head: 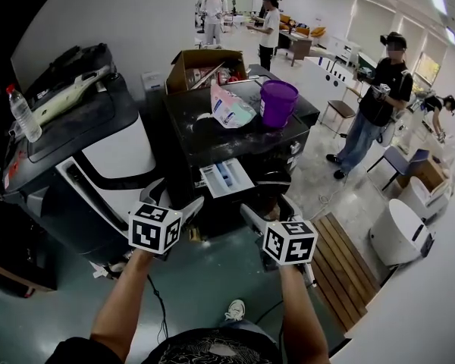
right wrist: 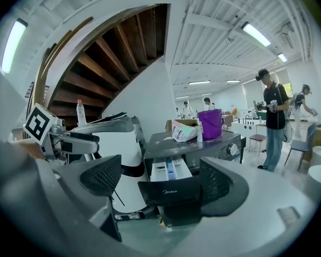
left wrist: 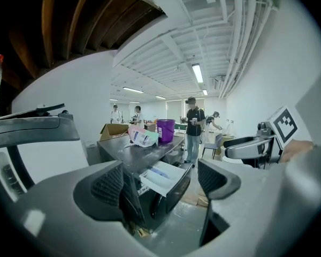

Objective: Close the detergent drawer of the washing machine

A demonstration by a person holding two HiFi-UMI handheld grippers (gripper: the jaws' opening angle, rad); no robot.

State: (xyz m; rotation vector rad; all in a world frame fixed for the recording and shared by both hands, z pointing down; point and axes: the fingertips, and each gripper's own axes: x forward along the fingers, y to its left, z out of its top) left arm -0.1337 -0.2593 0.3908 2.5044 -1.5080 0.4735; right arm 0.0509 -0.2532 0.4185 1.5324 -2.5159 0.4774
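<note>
A black washing machine stands ahead with its white detergent drawer pulled out toward me. The same detergent drawer juts out at the middle of the right gripper view, its black front panel facing me. From the left gripper view the drawer is seen from the side. My left gripper is open, low and left of the drawer. Held just right of the drawer's front, my right gripper is open too. Neither touches the drawer.
On the machine's top sit a purple bucket, a detergent bag and a cardboard box. A white and black machine with a bottle stands left. Wooden slats lie right. Several people stand behind.
</note>
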